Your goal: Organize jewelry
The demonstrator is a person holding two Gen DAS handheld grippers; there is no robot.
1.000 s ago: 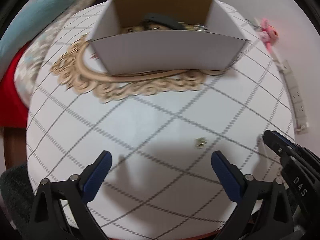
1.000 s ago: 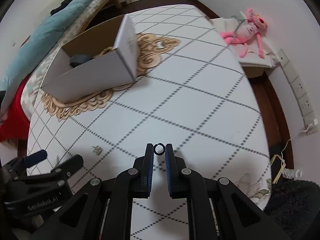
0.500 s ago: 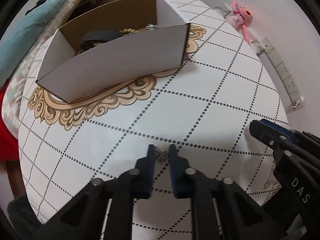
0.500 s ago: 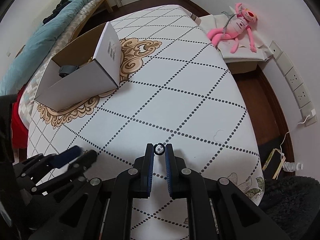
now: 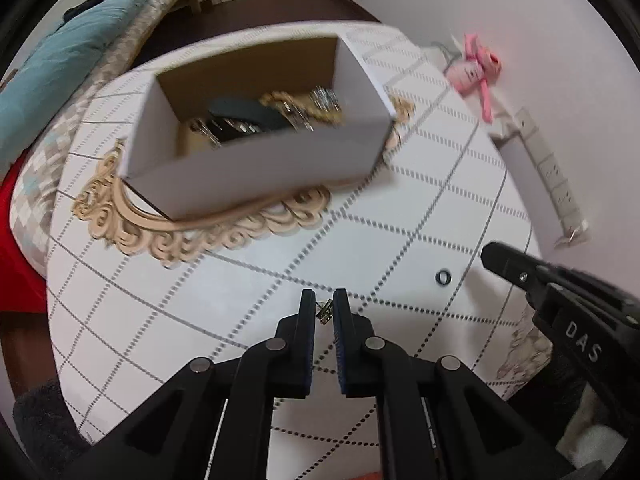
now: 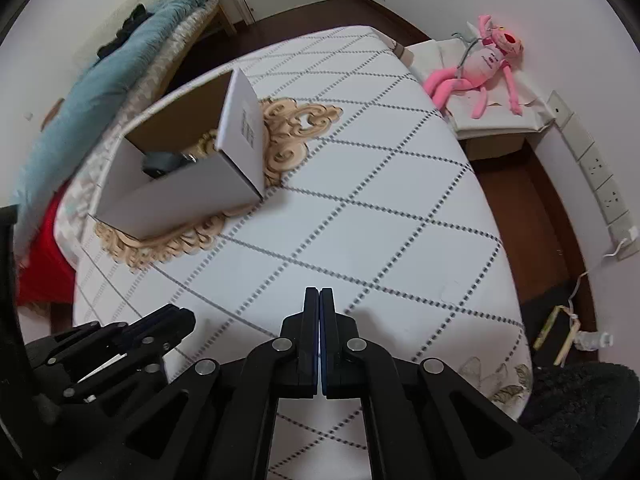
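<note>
Left wrist view: the left gripper (image 5: 324, 311) is seen at lower centre, its blue-padded jaws clamped on a small gold earring (image 5: 324, 312), which is held clear above the tabletop (image 5: 240, 300). A small dark ring (image 5: 443, 277) is noted lying flat on the white, dot-gridded tabletop, right of centre, just beyond the tip of the right gripper (image 5: 490, 256), which enters from the right edge and does not touch it. An open white cardboard box (image 5: 256, 168) is placed in the upper middle of the frame, on a gold scroll ornament (image 5: 180, 236) printed on the cloth. Mixed jewelry (image 5: 304, 108) and a dark band are seen inside the box, blurred.

Right wrist view: the right gripper (image 6: 319, 300) is seen at lower centre with its jaws pressed fully together and nothing between them. The left gripper (image 6: 176, 316) is visible at lower left. The box (image 6: 188, 196) sits at upper left. A pink plush toy (image 6: 480, 68) is noted on a low white stand at upper right, well apart from the tabletop's contents.
</note>
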